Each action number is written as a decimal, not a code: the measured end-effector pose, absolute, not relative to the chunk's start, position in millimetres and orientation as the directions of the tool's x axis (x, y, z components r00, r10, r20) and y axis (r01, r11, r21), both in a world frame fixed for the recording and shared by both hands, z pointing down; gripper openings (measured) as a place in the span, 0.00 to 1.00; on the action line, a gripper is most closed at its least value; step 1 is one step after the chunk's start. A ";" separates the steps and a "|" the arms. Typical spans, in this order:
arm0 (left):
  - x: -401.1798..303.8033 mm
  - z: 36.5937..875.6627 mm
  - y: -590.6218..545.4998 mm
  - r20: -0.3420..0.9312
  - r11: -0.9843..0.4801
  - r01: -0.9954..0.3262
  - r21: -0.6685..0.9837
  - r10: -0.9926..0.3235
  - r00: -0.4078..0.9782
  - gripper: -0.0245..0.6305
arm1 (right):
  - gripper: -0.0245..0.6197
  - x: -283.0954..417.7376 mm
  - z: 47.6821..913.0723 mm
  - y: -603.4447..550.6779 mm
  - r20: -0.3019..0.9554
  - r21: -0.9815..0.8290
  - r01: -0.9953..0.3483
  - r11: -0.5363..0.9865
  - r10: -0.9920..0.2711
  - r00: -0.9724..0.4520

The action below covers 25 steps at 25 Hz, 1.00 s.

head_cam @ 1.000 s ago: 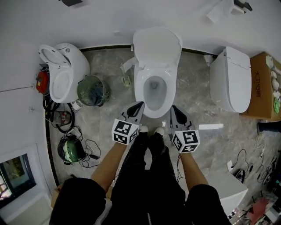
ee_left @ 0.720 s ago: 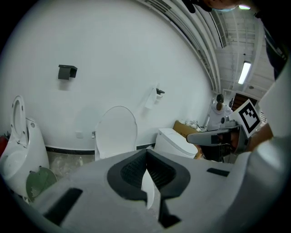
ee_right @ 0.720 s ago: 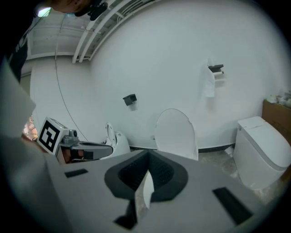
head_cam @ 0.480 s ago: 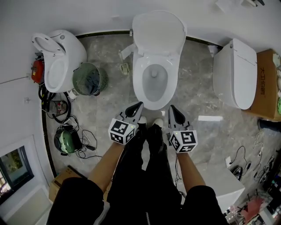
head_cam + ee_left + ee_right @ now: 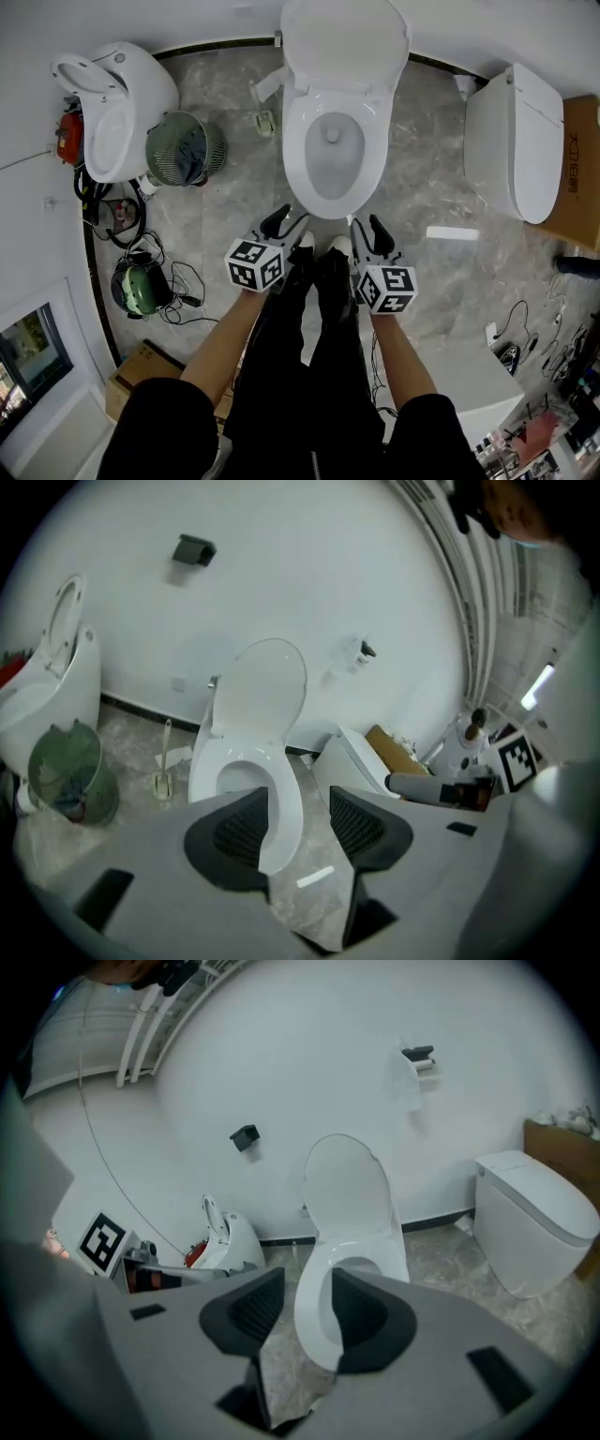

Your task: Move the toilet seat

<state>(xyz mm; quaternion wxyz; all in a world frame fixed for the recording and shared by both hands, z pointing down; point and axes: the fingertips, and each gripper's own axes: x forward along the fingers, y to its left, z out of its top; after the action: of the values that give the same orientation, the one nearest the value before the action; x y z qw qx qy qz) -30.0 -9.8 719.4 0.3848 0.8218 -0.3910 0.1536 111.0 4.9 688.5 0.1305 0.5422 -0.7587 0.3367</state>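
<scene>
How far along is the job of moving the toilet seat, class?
Done: nothing visible; the toilet seat lies flat on the bowl, lid raised. In hand: the left hand-held gripper and right hand-held gripper sit near the front rim, jaws just been opening, gripping nothing. Left: grip the seat and move it.
</scene>
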 end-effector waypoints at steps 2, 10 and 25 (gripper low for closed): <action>-34.4 737.5 -8.5 0.557 -0.286 -0.746 0.601 -0.520 0.648 0.34 | 0.28 112.8 708.9 8.4 0.588 -0.376 -0.911 0.168 -0.716 -0.375; -62.8 825.5 -9.8 0.602 -0.048 -0.723 0.690 -0.517 0.609 0.41 | 0.33 110.7 803.8 25.0 0.693 -0.381 -0.913 0.147 -0.608 -0.387; -55.9 967.9 3.3 0.689 0.031 -0.738 0.674 -0.386 0.614 0.42 | 0.44 122.2 956.7 17.6 0.763 -0.548 -0.818 -0.174 -0.504 -0.404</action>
<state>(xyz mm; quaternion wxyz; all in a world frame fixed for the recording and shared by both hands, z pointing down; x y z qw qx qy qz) -55.9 3.3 967.9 0.5870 0.6799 -0.4132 0.1497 122.2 17.6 956.7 0.1410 0.5273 -0.6268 0.5561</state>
